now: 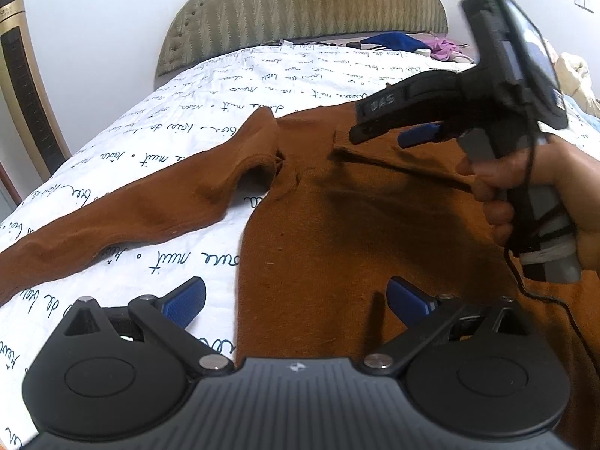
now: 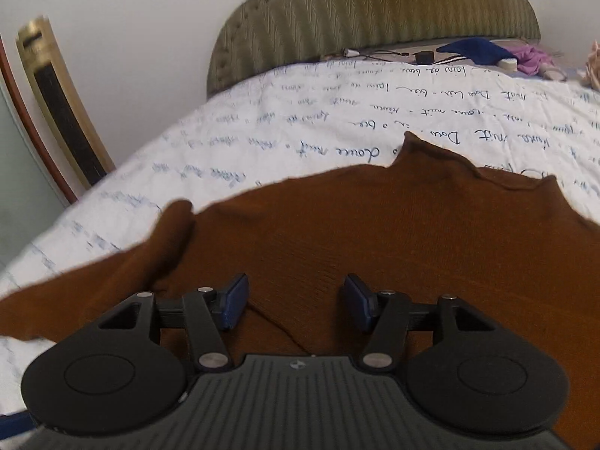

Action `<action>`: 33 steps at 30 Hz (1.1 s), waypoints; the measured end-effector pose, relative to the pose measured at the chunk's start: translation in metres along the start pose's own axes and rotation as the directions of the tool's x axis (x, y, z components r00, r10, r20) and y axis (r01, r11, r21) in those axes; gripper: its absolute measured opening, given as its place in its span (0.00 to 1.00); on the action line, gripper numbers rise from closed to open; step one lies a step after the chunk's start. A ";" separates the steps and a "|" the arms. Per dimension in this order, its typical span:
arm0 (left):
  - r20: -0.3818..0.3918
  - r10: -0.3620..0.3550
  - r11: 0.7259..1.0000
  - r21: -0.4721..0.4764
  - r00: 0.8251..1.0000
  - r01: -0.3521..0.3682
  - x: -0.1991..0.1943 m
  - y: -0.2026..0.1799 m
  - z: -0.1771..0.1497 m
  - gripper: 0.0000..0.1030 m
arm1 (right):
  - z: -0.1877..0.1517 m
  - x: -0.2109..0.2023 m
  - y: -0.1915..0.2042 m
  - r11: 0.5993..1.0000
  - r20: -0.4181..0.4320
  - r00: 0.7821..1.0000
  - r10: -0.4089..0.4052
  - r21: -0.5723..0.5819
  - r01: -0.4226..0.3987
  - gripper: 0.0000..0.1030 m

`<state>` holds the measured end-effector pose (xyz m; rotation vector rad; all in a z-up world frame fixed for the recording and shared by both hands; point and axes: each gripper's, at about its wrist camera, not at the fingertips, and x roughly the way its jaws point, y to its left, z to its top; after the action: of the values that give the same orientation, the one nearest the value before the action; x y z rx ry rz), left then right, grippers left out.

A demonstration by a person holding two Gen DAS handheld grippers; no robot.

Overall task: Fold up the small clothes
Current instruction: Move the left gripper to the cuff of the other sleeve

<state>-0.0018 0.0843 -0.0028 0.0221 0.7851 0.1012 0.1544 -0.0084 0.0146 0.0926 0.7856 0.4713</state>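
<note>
A brown knit sweater (image 1: 330, 240) lies flat on the bed. One sleeve (image 1: 150, 210) stretches out to the left over the white sheet (image 1: 195, 120) printed with handwriting. My left gripper (image 1: 296, 296) hovers open over the sweater's lower left edge with nothing between its blue pads. A hand (image 1: 562, 195) holds my right gripper (image 1: 382, 133) over the sweater near the collar (image 1: 341, 142). In the right wrist view the right gripper (image 2: 298, 300) stands open just above the sweater (image 2: 375, 225). A fold line of the cloth runs between the jaws, and the pads do not press on it.
A green padded headboard (image 1: 300, 7) closes off the far end of the bed. A dark blue cloth (image 1: 390, 41), a pink cloth (image 1: 444, 47) and cables lie at the bed's head. A tall gold appliance (image 1: 26, 86) stands at the left by the wall.
</note>
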 end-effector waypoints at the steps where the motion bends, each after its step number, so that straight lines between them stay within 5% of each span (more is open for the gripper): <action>1: -0.001 0.001 1.000 -0.006 1.000 -0.001 0.000 0.001 0.000 1.00 | 0.000 -0.001 -0.002 1.000 -0.004 1.000 0.012 0.015 -0.012 0.63; 4: 0.001 0.004 1.000 -0.027 1.000 -0.004 -0.001 0.002 0.001 1.00 | -0.003 0.003 -0.003 1.000 -0.058 0.998 -0.011 -0.011 0.010 0.67; 10: 0.025 0.030 0.998 -0.049 0.999 -0.028 -0.007 0.008 0.003 1.00 | -0.003 -0.018 -0.001 1.000 -0.009 1.000 -0.007 -0.010 0.007 0.67; 19: 0.043 0.185 0.958 -0.229 0.982 -0.171 -0.013 0.061 0.002 1.00 | -0.005 -0.037 0.021 0.995 0.024 0.998 0.053 -0.084 -0.051 0.67; 22: 0.053 0.277 0.897 -0.372 0.959 -0.238 -0.017 0.097 -0.003 1.00 | -0.010 -0.041 0.037 0.987 0.026 0.998 0.065 -0.150 -0.060 0.68; 25: 0.009 0.314 0.806 -0.531 0.949 -0.261 -0.016 0.145 -0.010 1.00 | -0.017 -0.048 0.057 0.968 0.044 0.997 0.056 -0.249 -0.043 0.74; 28: -0.019 0.253 0.676 -0.712 0.967 -0.190 -0.011 0.196 -0.026 1.00 | -0.022 -0.054 0.073 0.946 0.055 0.996 0.076 -0.320 -0.055 0.79; 29: -0.020 0.220 0.606 -0.781 0.975 -0.153 -0.009 0.214 -0.035 1.00 | -0.024 -0.056 0.079 0.938 0.058 0.995 0.081 -0.341 -0.057 0.80; 33: 0.116 0.160 0.392 -0.919 0.980 0.045 -0.012 0.257 -0.064 1.00 | -0.029 -0.064 0.094 0.906 0.087 0.992 0.092 -0.422 -0.047 0.84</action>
<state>-0.0762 0.3375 -0.0248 -1.0303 0.4363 0.6045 0.0601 0.0443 0.0603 -0.2550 0.5637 0.6894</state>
